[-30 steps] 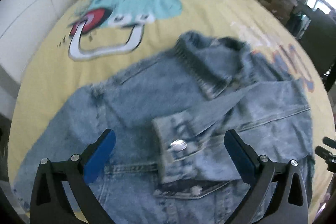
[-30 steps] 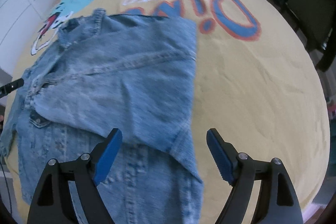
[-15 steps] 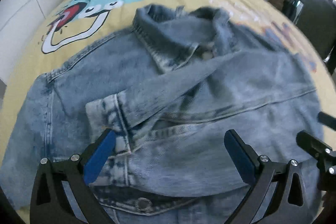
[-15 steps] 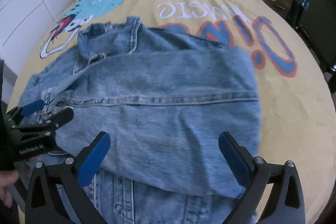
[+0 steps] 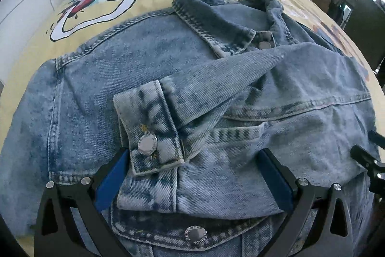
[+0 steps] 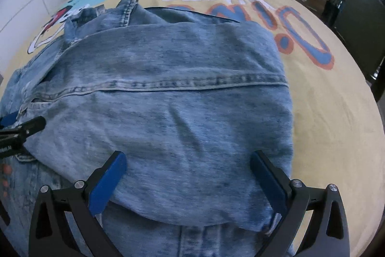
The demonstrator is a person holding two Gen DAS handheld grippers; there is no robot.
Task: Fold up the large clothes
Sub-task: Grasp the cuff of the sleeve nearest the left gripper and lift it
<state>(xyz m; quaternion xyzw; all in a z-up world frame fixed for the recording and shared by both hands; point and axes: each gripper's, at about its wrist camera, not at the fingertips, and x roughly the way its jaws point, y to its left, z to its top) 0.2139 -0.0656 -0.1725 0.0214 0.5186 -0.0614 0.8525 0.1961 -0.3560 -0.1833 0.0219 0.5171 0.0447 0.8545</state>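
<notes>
In the left wrist view, the left gripper (image 5: 192, 175) is seen with its blue-padded jaws spread wide and nothing clamped, low over a faded blue denim jacket (image 5: 101, 78) laid on a yellow printed bedspread (image 5: 28, 40). A buttoned sleeve cuff (image 5: 148, 131) is folded across the jacket's chest between the fingers. In the right wrist view, the right gripper (image 6: 190, 175) is likewise held wide open over a folded-over jacket panel (image 6: 168, 107); its lower edge is cut off.
</notes>
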